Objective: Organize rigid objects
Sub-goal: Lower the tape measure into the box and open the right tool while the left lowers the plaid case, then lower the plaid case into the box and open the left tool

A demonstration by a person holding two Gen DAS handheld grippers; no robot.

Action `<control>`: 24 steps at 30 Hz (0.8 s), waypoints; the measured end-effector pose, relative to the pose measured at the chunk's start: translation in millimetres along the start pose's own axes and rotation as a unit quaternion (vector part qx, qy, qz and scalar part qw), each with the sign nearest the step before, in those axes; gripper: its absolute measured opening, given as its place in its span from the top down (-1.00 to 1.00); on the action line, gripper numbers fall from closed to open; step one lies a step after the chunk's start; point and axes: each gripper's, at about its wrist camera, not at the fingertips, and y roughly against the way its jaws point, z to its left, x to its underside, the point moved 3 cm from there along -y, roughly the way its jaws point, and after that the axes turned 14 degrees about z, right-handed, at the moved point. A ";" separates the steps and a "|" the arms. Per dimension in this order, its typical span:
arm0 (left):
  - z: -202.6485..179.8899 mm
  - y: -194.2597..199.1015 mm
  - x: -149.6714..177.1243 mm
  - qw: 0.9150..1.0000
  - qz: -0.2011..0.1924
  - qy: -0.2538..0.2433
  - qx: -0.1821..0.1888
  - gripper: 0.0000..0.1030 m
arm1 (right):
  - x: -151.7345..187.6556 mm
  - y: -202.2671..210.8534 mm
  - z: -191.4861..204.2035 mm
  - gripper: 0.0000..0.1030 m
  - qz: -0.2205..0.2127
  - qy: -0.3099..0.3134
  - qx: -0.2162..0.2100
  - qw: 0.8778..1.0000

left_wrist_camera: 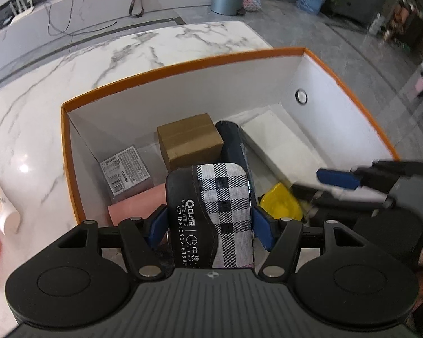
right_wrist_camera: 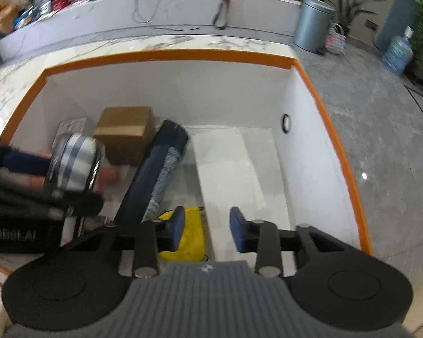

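Left wrist view first, and we see the left claw (left_wrist_camera: 210, 225) clamped on a plaid glasses case (left_wrist_camera: 214, 211), one blue pad pressing each long side. We hold it just above the near end of the orange-rimmed storage box (left_wrist_camera: 183, 63), which sits on the marble bench (left_wrist_camera: 70, 70). The case's long axis runs straight ahead along the fingers, pointing toward the brown cardboard carton (left_wrist_camera: 189, 143) at the back of the box. So the drop spot lies directly below and ahead of this claw, over the pink item (left_wrist_camera: 135, 208). (That looks like the gap to aim for.)

Over to the right wrist view: the right claw (right_wrist_camera: 207, 231) hangs low over the right half of the box with nothing between its pads. Its jaws stand partly apart, gripping nothing. A yellow object (right_wrist_camera: 189, 236) lies just below its left pad. Here the case shows blurred at the left, well off from this claw, so the left hand is plainly the nearer one for the placing.

Now the count inside the box. We make it one cardboard carton, one dark blue tube (right_wrist_camera: 158, 166) lying lengthwise beside it, one flat white box (right_wrist_camera: 228, 174) on the right. Add one clear box with a printed label (left_wrist_camera: 125, 174), one pink item and one yellow object. Outside, on the bench at far left, a white tube (left_wrist_camera: 2, 208) lies beside something pink.
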 end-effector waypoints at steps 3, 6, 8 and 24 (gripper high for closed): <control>-4.1 -6.7 -0.1 1.000 0.008 -0.010 -0.015 -0.42 | -0.7 -0.8 -5.5 0.46 0.001 -0.018 -0.009 1.000; -5.9 -14.4 -0.3 1.000 0.019 -0.009 -0.011 -0.42 | -0.9 -1.1 -4.0 0.45 -0.003 -0.013 -0.008 1.000; -9.7 -17.0 0.0 1.000 0.021 -0.012 -0.015 -0.42 | -1.1 -0.7 -4.1 0.45 -0.005 -0.012 -0.009 1.000; -16.1 -24.4 -0.6 0.999 0.033 -0.007 -0.033 -0.42 | -1.4 -6.4 -8.0 0.49 0.007 -0.015 -0.016 1.000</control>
